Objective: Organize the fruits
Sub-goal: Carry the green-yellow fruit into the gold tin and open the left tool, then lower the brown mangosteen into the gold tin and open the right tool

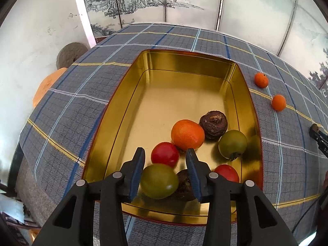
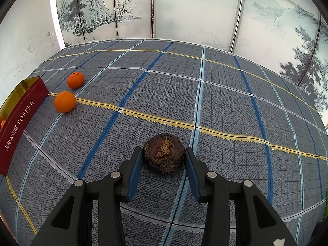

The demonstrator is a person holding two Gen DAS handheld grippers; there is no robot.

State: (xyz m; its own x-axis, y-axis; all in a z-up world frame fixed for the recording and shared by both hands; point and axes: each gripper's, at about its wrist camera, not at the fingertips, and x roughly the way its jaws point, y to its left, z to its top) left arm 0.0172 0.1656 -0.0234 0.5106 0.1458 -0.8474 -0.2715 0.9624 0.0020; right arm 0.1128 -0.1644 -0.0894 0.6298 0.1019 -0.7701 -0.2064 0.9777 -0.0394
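A gold tin (image 1: 135,94) holds an orange (image 1: 187,134), two red fruits (image 1: 165,154), two green fruits (image 1: 232,143) and two brown fruits (image 1: 213,124). My left gripper (image 1: 165,156) is open above the tin's near end, with a green fruit (image 1: 158,181) just below its fingers. My right gripper (image 2: 164,157) is open around a dark brown fruit (image 2: 164,153) that sits on the cloth; its pads stand beside it. Two oranges (image 2: 65,101) (image 2: 75,79) lie on the cloth near the tin's red side (image 2: 18,127).
The table carries a grey plaid cloth (image 2: 225,102). Painted screen panels (image 2: 184,10) stand behind it. A grey stone disc (image 1: 69,54) and an orange object (image 1: 47,88) lie beyond the table's left edge. The right gripper's tip (image 1: 317,135) shows at the left view's right edge.
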